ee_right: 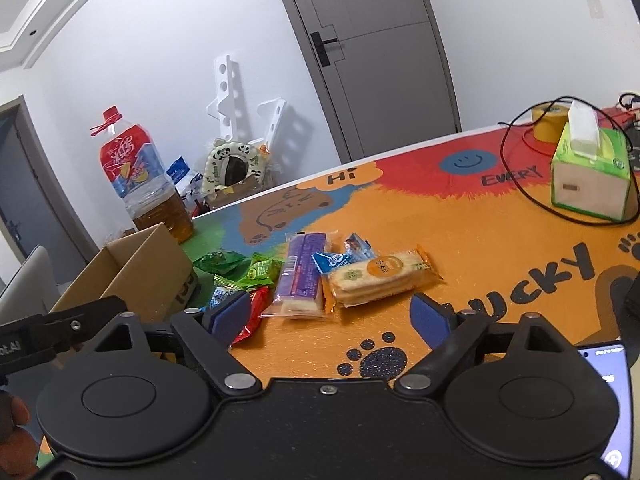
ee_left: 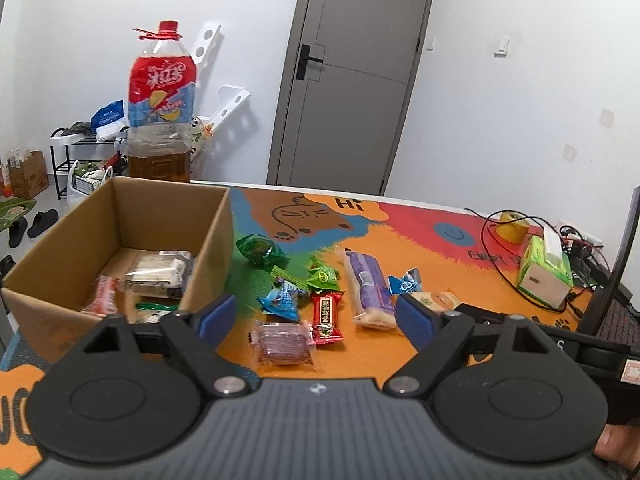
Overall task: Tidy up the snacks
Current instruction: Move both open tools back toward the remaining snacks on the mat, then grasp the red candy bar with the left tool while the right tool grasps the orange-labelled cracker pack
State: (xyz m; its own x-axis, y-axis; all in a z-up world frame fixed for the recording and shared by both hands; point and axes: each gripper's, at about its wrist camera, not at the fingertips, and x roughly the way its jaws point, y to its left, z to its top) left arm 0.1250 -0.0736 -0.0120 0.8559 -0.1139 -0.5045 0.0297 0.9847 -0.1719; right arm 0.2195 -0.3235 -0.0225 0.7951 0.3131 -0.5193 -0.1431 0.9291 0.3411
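Both tongs, L (ee_left: 316,318) & R (ee_right: 334,316), wide apart.

The tabletop (ee_right: 480,248) is covered by a bright cartoon mat printed in orange, red, blue and green. At its left side an open cardboard box (ee_left: 120,236) is set, with a large drink bottle (ee_left: 160,120) stood behind it, and loose snacks are scattered just beside the box: green packets (ee_left: 260,250), blue packets (ee_left: 282,300), a red packet (ee_left: 326,318), a purple wafer pack (ee_left: 366,284) and a cracker pack (ee_right: 376,276). Toward the far right a green tissue box (ee_right: 592,172), a yellow tape roll (ee_right: 548,122) and black cables (ee_left: 496,252) are found.
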